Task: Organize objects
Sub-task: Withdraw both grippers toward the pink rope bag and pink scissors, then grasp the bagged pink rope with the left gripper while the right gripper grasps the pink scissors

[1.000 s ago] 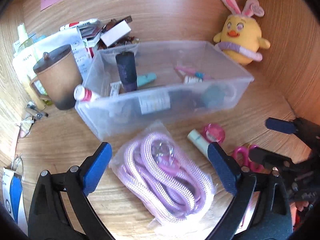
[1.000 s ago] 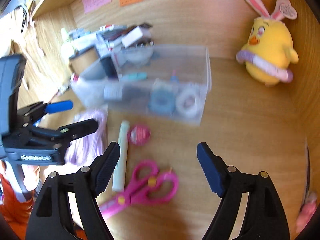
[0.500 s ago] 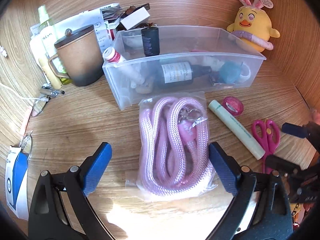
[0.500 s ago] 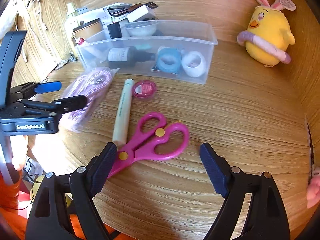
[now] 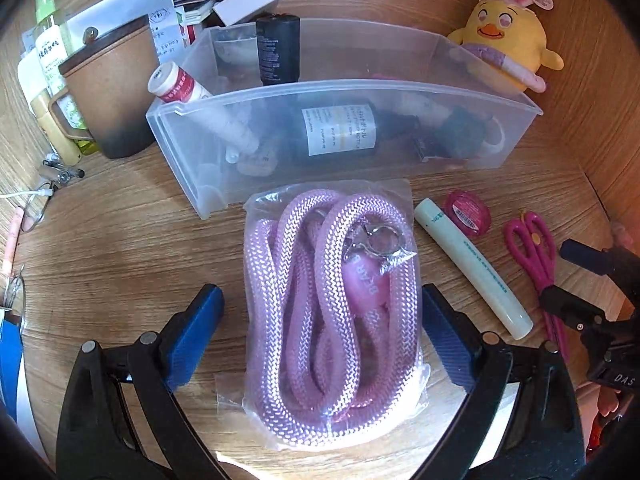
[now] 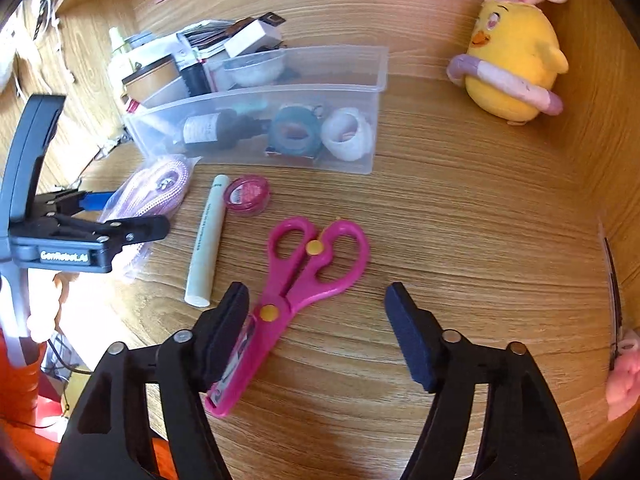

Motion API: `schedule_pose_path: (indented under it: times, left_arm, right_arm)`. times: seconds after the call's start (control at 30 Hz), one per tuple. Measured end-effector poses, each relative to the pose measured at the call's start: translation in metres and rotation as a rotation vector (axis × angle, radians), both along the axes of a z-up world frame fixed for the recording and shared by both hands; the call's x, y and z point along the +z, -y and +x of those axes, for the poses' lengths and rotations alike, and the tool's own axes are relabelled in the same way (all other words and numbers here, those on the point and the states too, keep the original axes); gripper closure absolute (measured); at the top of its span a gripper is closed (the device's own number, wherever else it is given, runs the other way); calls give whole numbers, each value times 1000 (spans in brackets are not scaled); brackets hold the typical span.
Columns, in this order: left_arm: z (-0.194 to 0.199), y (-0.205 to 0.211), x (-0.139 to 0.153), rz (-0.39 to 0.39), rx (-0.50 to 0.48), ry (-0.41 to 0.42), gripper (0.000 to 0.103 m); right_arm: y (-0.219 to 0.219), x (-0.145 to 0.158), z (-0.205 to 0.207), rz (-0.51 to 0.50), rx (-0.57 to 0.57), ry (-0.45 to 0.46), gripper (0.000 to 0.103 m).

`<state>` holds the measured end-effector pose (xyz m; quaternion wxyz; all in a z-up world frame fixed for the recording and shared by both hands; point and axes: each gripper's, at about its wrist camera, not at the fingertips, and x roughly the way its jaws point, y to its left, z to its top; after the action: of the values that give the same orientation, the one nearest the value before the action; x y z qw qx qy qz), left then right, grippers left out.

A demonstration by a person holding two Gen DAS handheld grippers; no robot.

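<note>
A bagged pink rope (image 5: 332,312) lies on the wooden desk, in front of a clear plastic bin (image 5: 516,120) that holds bottles and tape rolls. My left gripper (image 5: 320,316) is open, its blue pads on either side of the bag. Pink scissors (image 6: 304,280) lie before my right gripper (image 6: 316,316), which is open; the blade end runs under its left finger. A pale green tube (image 6: 206,240) and a round pink tin (image 6: 248,194) lie between rope and scissors. The rope also shows in the right wrist view (image 6: 154,188).
A yellow chick plush (image 6: 514,60) sits at the back right against the wall. A brown lidded mug (image 5: 108,88), bottles and papers crowd the back left. The bin also shows in the right wrist view (image 6: 372,120). Small clips and cables (image 5: 48,184) lie at the left.
Both grippers have moved down and closer to the desk. The left now straddles the rope bag; the right has closed in over the scissors.
</note>
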<state>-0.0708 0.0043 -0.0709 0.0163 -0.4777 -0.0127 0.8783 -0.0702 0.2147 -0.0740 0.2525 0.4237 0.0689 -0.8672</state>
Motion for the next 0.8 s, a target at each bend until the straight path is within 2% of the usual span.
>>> schedule_pose_path:
  times: [0.1,0.23,0.3,0.37,0.5,0.67,0.8]
  left_arm:
    - [1,-1,2,13,-4,-12,9]
    - [0,-1,1,-15,-1,-16,24]
    - [1,-4,2,-12,-13,-27,36]
    - [2,-7,2,-21,-12,-37,39]
    - [10,-9,3,-25,-15,-60,46]
    - [20,-4,12,6,-1,-90,49]
    - [29,1,25,21,15,-132,49]
  right_arm:
    - [9,-1,2,15,10,-16,49]
    - [15,-3,4,53,20,-48,61]
    - [14,-4,7,67,21,-65,76]
    - [12,-3,7,66,24,-68,81]
    - [6,-3,5,39,12,-57,83]
    - [-1,1,2,-1,-5,-51,83]
    - [-7,17,0,-27,-20,-87,84]
